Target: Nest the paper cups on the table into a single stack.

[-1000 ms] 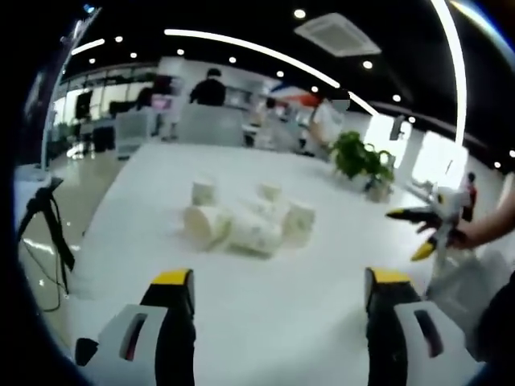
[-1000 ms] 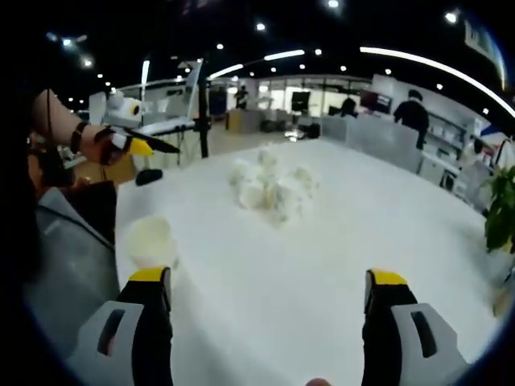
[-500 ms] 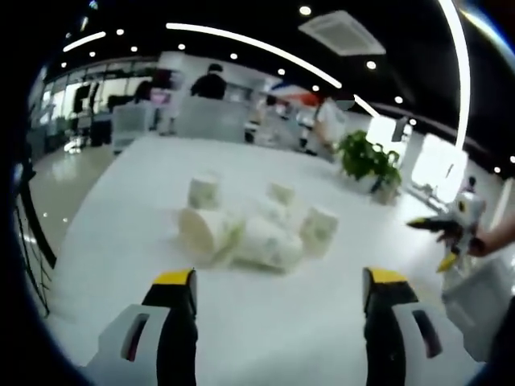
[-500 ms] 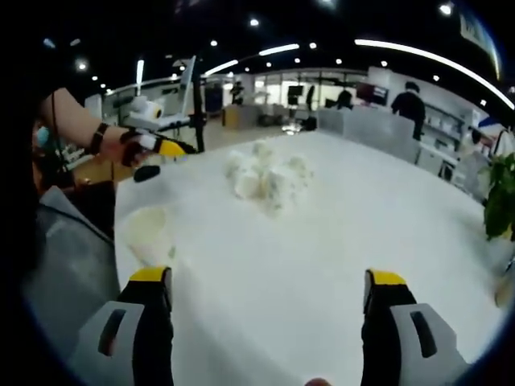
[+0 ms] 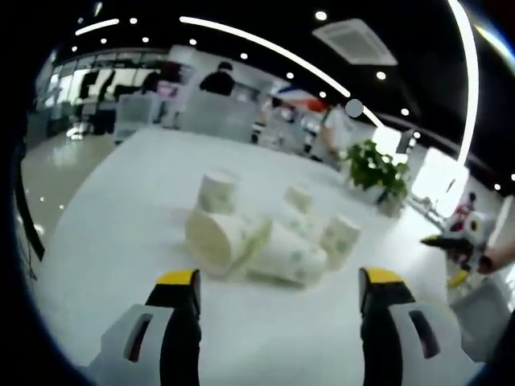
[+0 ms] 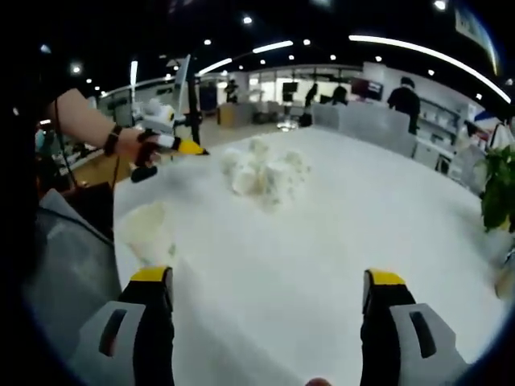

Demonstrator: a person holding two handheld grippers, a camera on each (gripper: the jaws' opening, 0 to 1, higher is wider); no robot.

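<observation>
Several white paper cups (image 5: 273,233) sit bunched mid-table. One upright cup (image 5: 217,191) stands at the back left and another upright cup (image 5: 339,240) at the right, with two lying cups (image 5: 217,239) in front. My left gripper (image 5: 280,280) is open, a short way before the lying ones, nothing between its jaws. In the right gripper view the cup pile (image 6: 261,170) lies farther off and a lone cup (image 6: 147,232) stands near the table's edge, up-left of my open right gripper (image 6: 268,277). The left gripper (image 6: 179,143) shows by the pile, the right gripper (image 5: 455,249) at the right.
The white table (image 6: 322,233) stretches wide around the pile. A potted plant (image 5: 372,165) stands at its far right side. A grey chair back (image 6: 56,265) sits beside the table edge. People and desks are in the background behind the table.
The left gripper has moved closer to the cup pile, which now looks larger in its view. The right gripper has stayed nearly still, both grippers remain open.
</observation>
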